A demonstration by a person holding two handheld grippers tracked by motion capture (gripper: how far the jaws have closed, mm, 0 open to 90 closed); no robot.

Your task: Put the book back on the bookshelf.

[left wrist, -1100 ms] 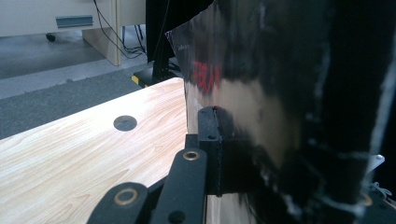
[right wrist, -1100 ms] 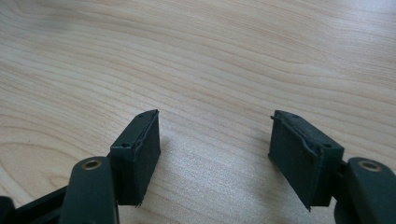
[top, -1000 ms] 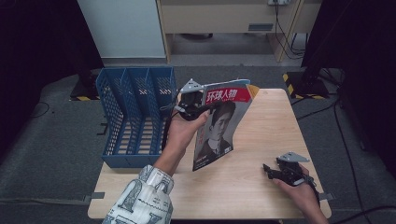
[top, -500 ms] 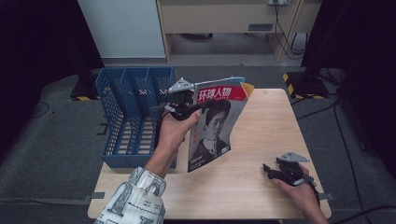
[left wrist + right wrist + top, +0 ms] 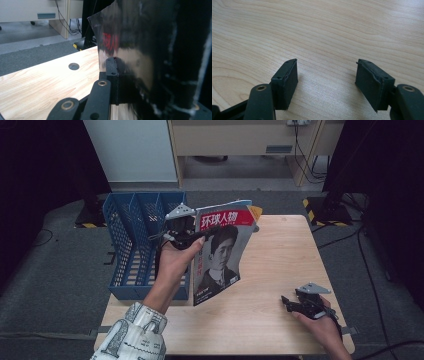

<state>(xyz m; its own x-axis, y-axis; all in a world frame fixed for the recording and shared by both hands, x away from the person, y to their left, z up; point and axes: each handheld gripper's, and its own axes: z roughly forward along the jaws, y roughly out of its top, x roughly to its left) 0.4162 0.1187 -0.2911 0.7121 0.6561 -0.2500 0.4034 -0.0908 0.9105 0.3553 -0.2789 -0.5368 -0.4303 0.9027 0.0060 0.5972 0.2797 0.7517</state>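
i am holding magazine [image 5: 220,250] upright in left gripper [image 5: 186,234], jaws clamped on its left edge; long axis running near vertical, lower corner hanging just over table [image 5: 280,245]. blue rack [image 5: 131,240] lying just left of magazine, compartments looking empty. right gripper [image 5: 299,304] resting on table well apart, jaws spread, holding nothing. left hand nearer rack.

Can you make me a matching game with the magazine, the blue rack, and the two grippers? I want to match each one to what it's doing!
Things:
1. magazine
2. blue rack
3. left gripper
4. right gripper

States:
A. open, low over the bare table
B. stands at the table's left edge
C. held upright, off the table
D. shut on the cover

Pairs: 1-C, 2-B, 3-D, 4-A
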